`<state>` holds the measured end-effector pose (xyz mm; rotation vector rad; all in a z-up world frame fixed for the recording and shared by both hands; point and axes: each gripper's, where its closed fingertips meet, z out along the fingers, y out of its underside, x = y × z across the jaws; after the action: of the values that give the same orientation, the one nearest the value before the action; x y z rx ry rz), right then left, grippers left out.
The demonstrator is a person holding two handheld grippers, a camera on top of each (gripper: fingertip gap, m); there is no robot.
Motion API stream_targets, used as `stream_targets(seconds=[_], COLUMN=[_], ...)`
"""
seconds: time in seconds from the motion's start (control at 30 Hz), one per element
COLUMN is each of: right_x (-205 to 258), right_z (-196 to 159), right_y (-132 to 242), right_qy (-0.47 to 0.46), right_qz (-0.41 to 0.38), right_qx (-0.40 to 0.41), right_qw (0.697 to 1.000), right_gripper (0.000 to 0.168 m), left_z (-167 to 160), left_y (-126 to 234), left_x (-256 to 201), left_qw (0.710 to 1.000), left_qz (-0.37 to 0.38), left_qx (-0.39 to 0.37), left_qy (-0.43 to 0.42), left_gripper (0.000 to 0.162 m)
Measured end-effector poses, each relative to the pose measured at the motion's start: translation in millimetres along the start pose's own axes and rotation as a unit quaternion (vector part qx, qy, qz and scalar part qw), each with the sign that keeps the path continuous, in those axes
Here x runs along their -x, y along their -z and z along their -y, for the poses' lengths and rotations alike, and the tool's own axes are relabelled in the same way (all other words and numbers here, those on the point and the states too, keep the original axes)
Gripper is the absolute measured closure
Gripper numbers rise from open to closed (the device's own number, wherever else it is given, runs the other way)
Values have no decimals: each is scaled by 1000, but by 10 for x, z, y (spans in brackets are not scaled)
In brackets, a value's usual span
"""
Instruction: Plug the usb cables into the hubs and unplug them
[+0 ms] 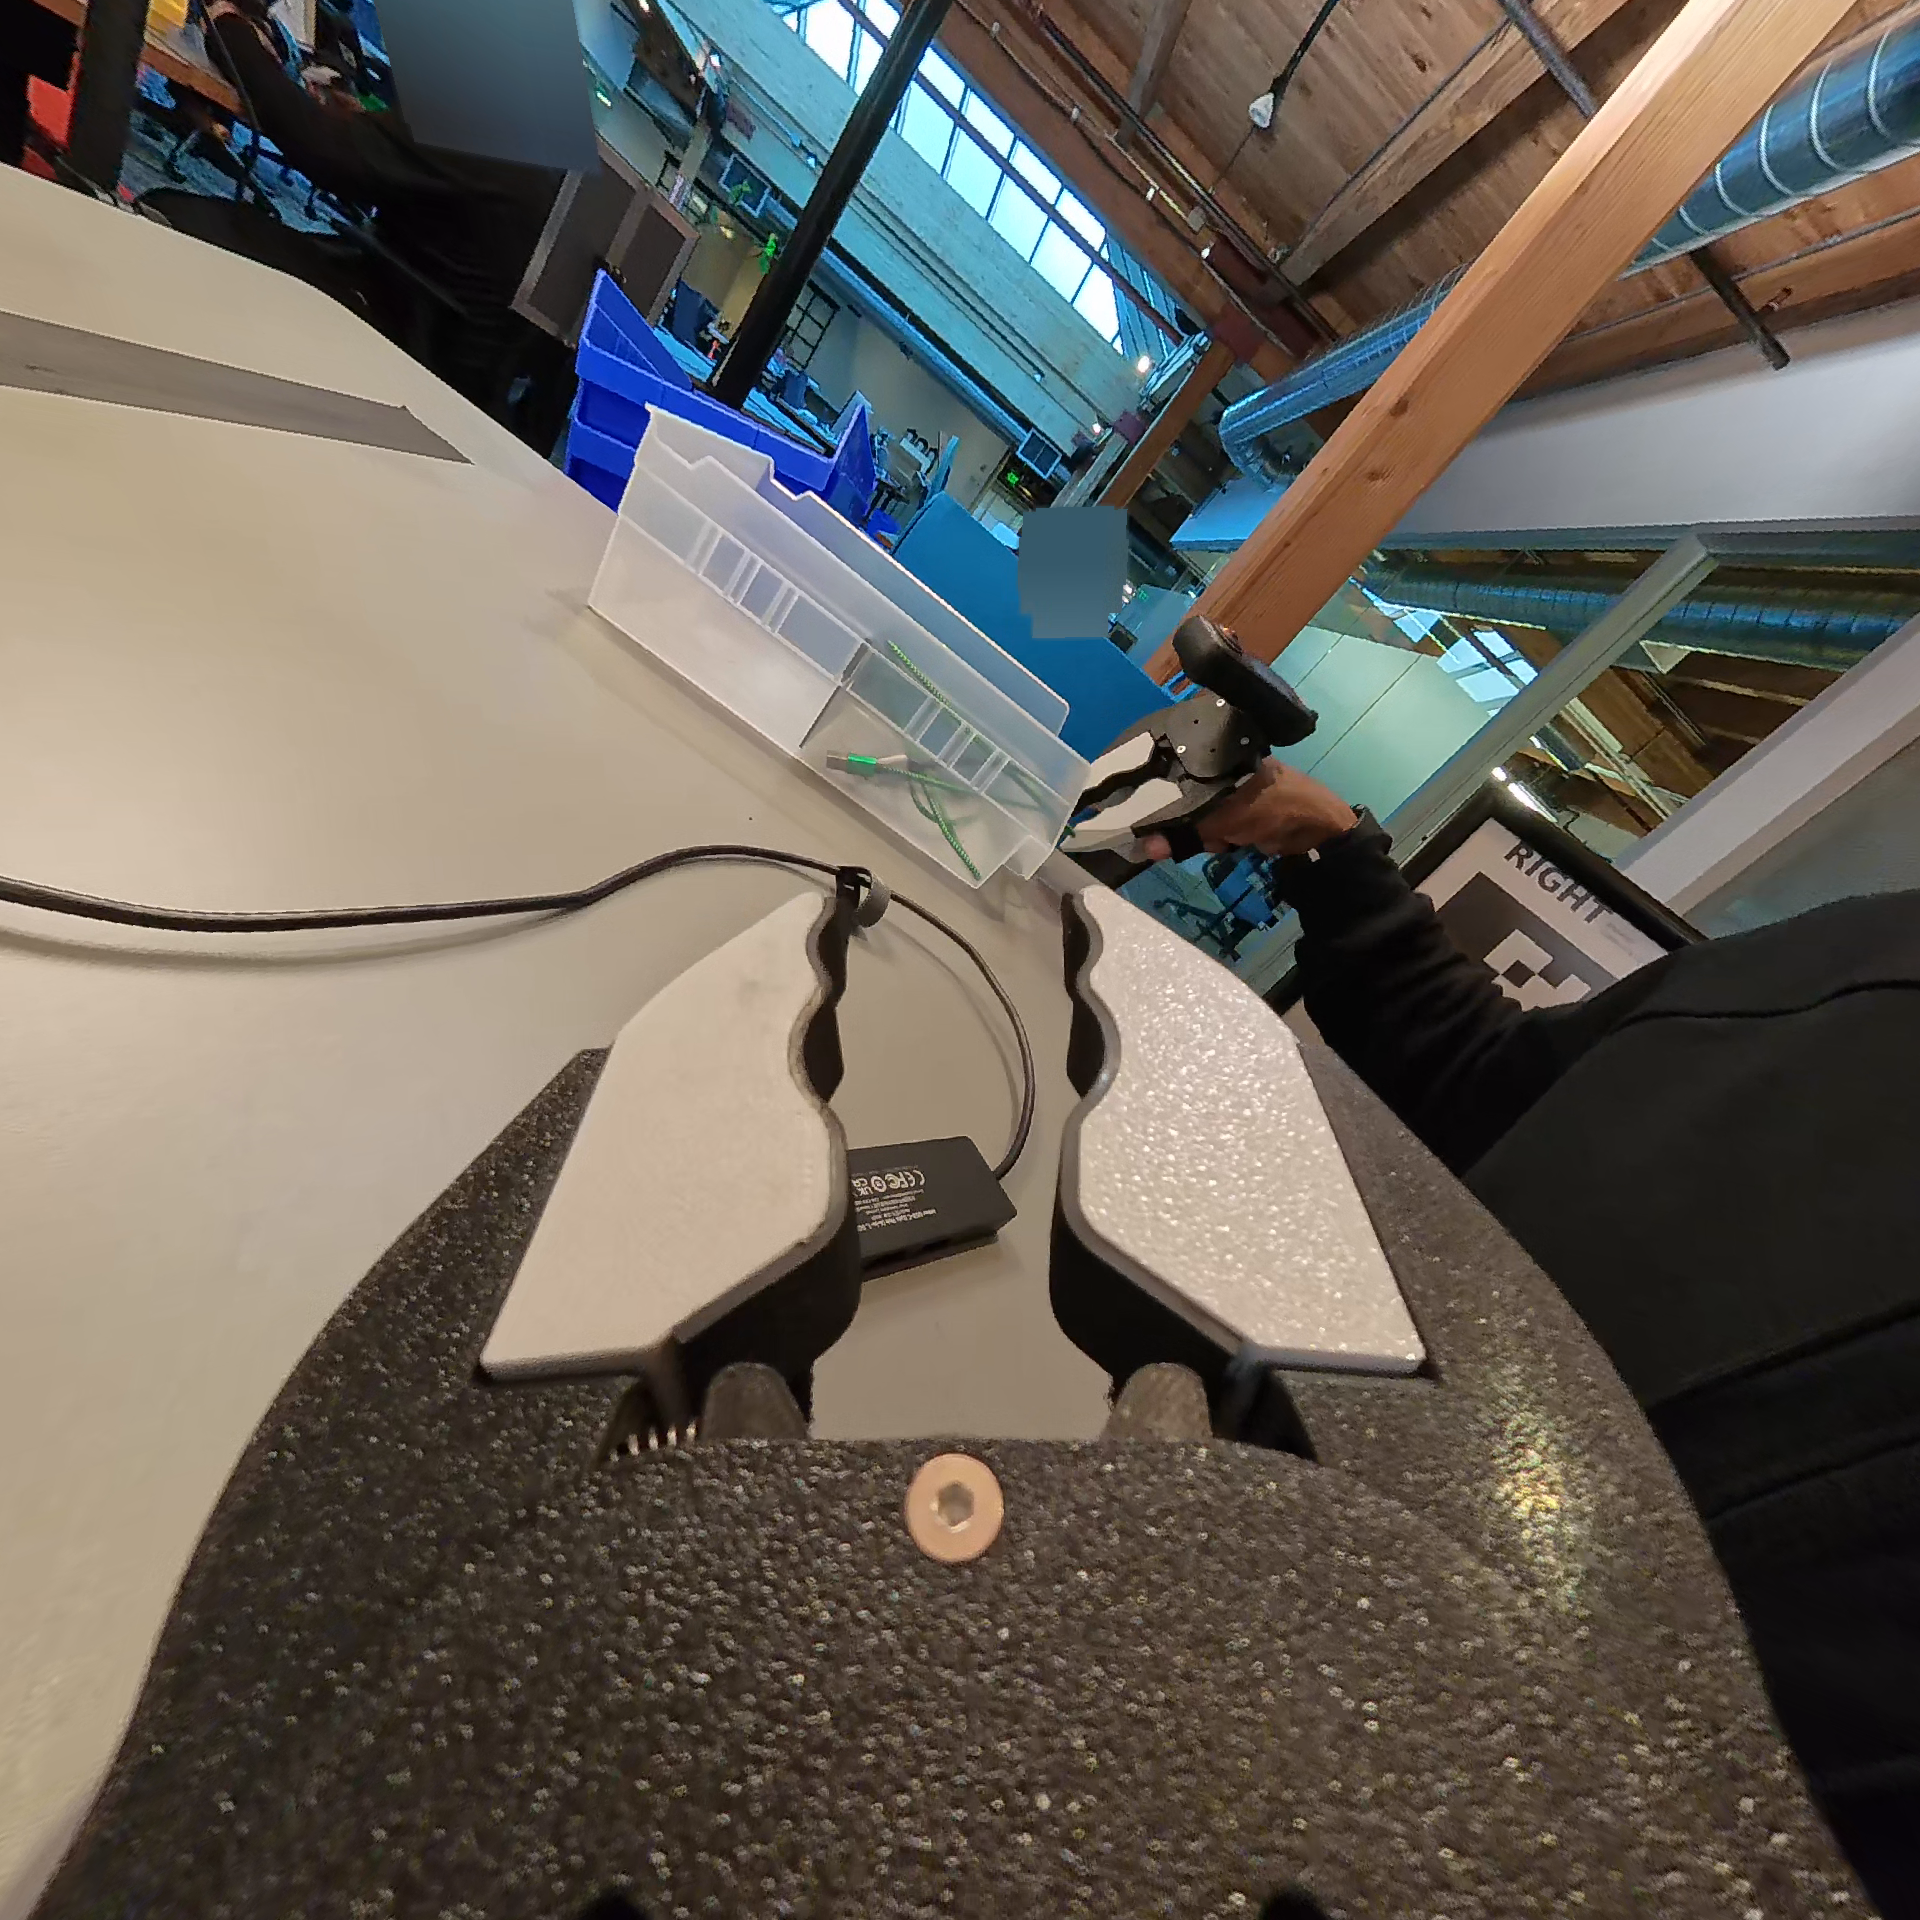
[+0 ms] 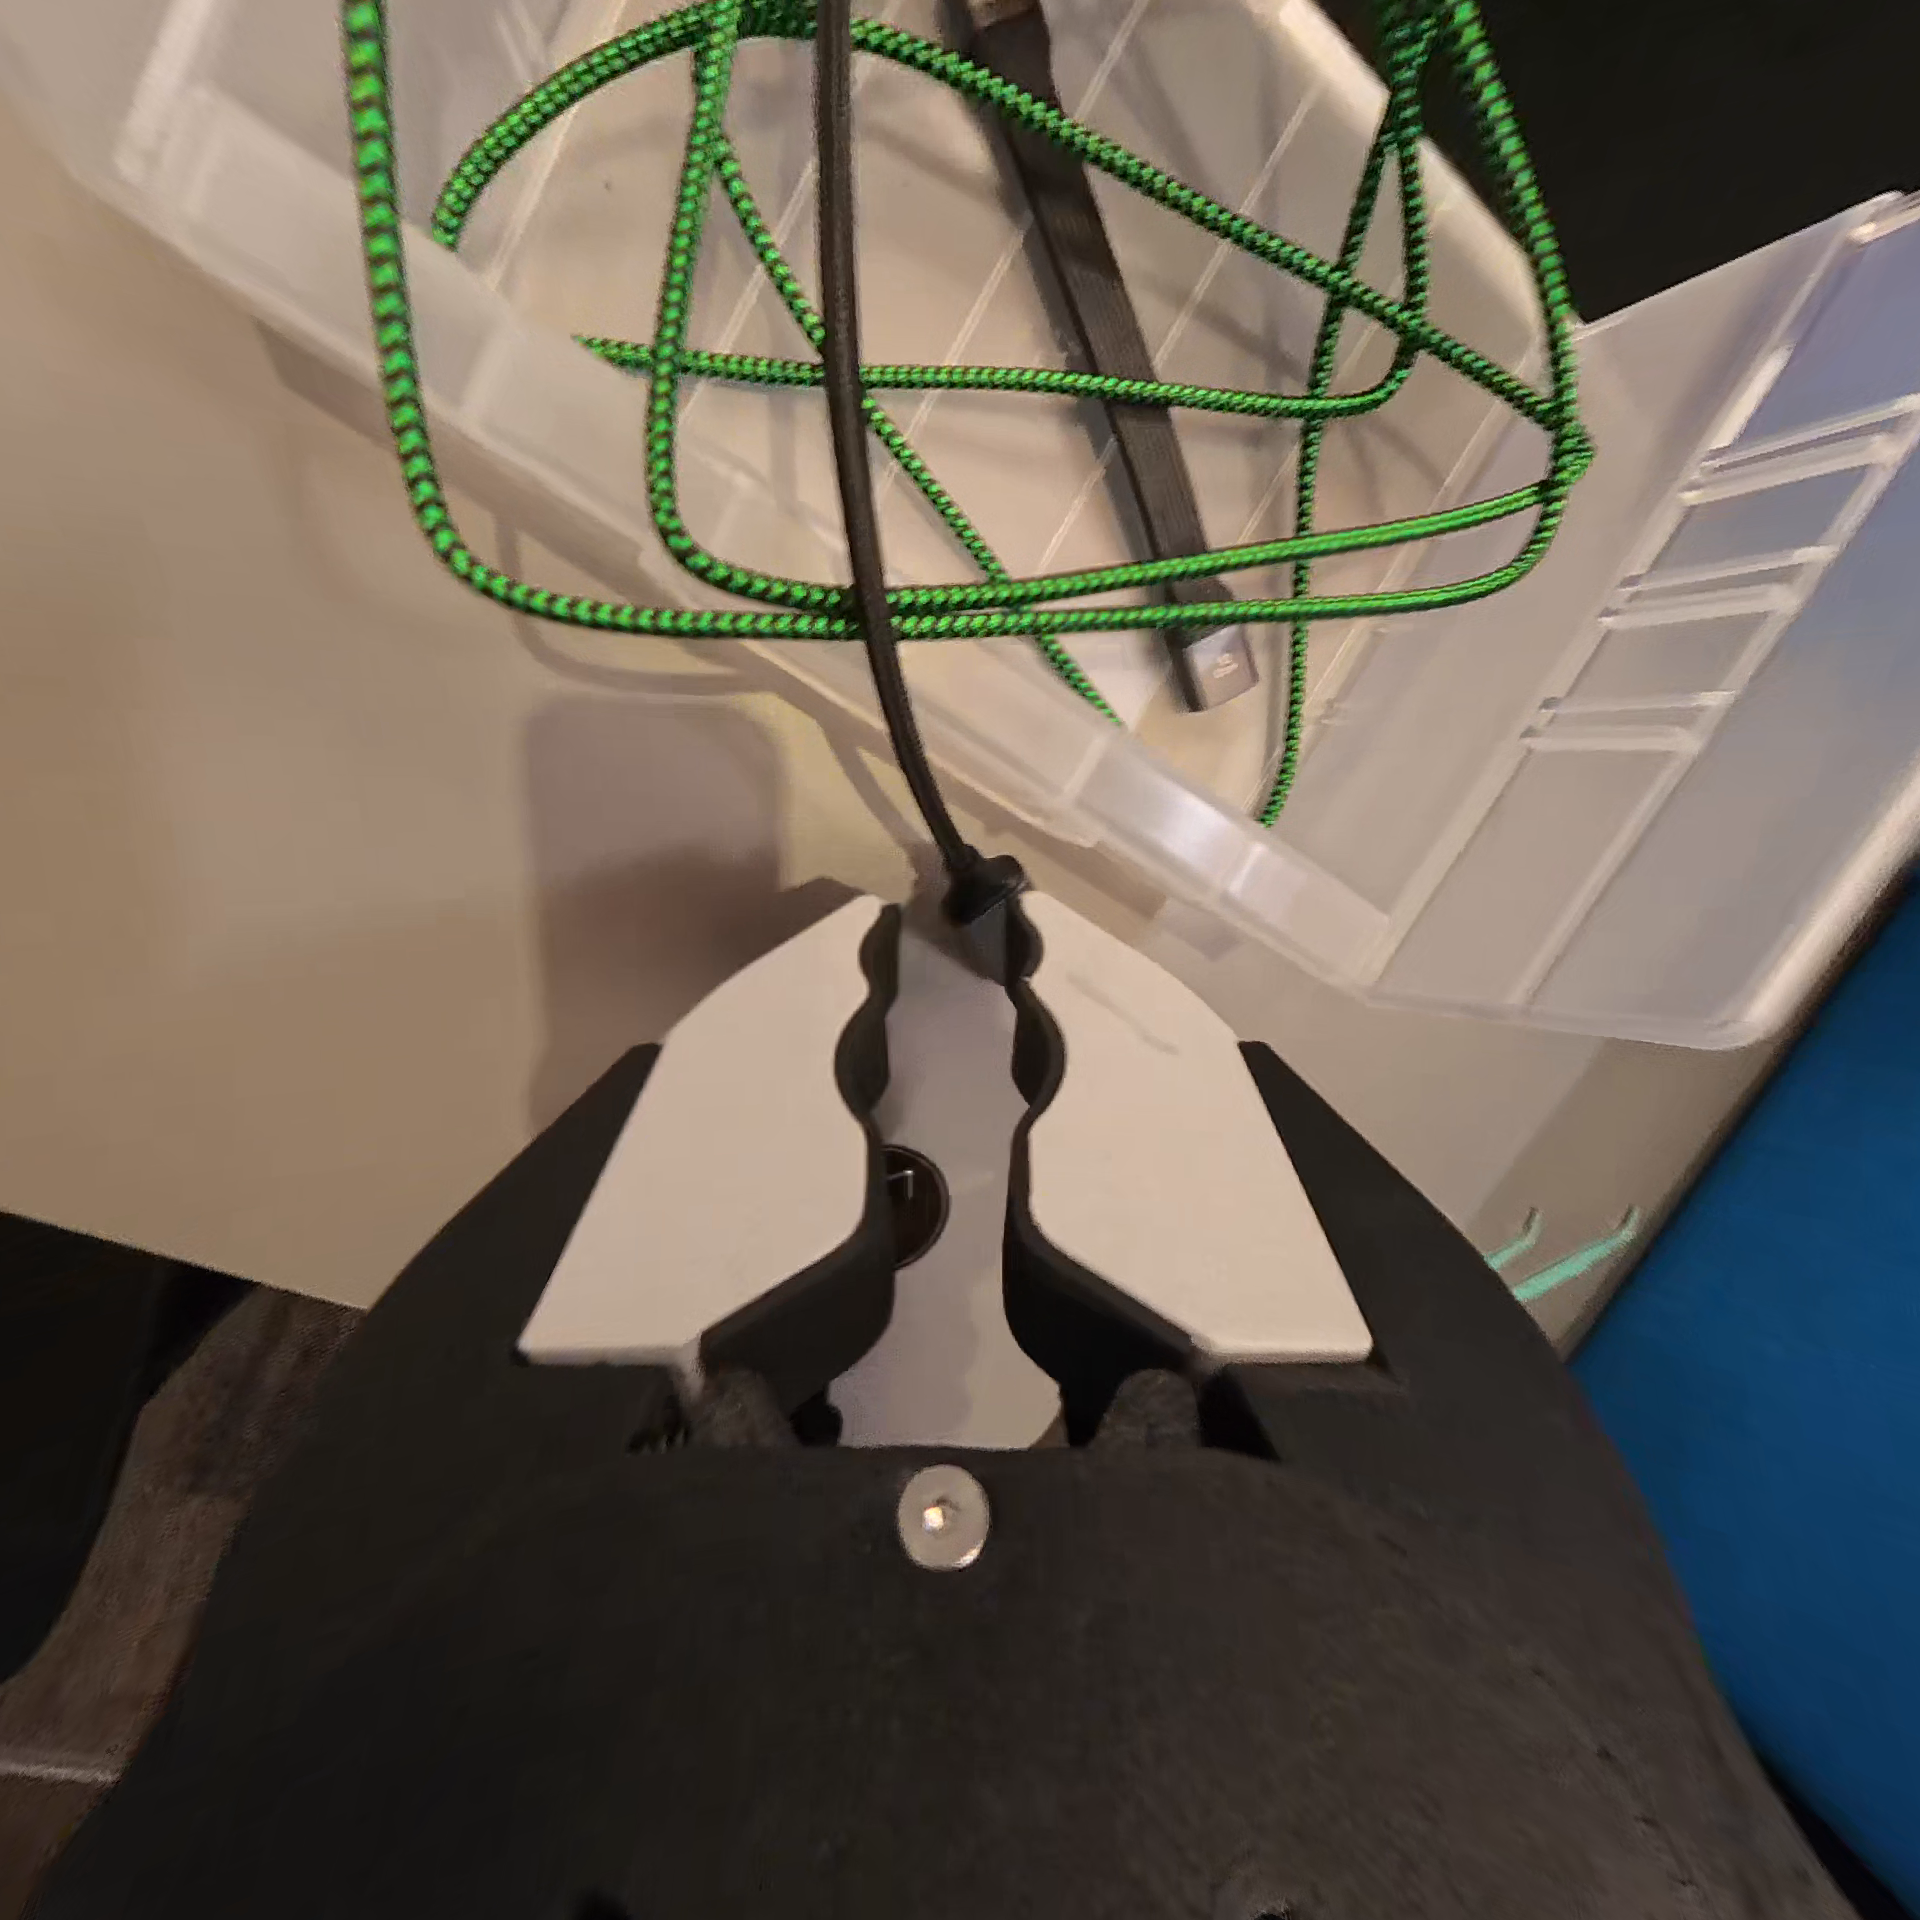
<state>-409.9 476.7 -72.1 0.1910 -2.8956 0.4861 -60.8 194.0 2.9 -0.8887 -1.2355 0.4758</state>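
In the left wrist view, a black USB hub (image 1: 928, 1195) lies flat on the grey table (image 1: 312, 727). Its black cord (image 1: 416, 912) loops off to the left. My left gripper (image 1: 951, 914) is open and empty, with the hub low between its fingers. My right gripper (image 1: 1101, 805), in a person's hand, is at the near end of a clear bin (image 1: 727, 582). In the right wrist view, my right gripper (image 2: 954, 914) is nearly closed on the plug (image 2: 982, 899) of a black cable (image 2: 847, 416), which runs straight up over the bin (image 2: 1558, 779). A green braided cable (image 2: 1039, 597) lies coiled inside.
A flat dark grey cable with a grey plug (image 2: 1216, 665) also lies in the bin. Blue bins (image 1: 634, 384) stand behind the clear bin. The table edge and a blue panel (image 2: 1766, 1403) are to the right. A person's black sleeve (image 1: 1662, 1143) is at right. The left gripper's tips are roughly 45 centimeters from the right gripper's.
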Motion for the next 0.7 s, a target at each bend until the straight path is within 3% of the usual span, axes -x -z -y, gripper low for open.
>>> stream_targets(seconds=[0.17,0.4,0.7], right_x=[-59,-156,-84], right_z=[-59,-23,268], right_y=[-142,-150,285], right_qy=[1,21,52], right_qz=[-27,-76,-99], right_qx=[2,12,-52], right_qw=[1000,997,992], right_gripper=[144,158,160], left_z=[-39,-52,-55], left_y=[-24,-30,-34], left_x=[-8,-13,-7], left_qw=[1000,1000,1000], left_qz=[-3,-4,-6], left_qx=[12,15,17], left_qy=[2,3,8], left_gripper=[122,122,122])
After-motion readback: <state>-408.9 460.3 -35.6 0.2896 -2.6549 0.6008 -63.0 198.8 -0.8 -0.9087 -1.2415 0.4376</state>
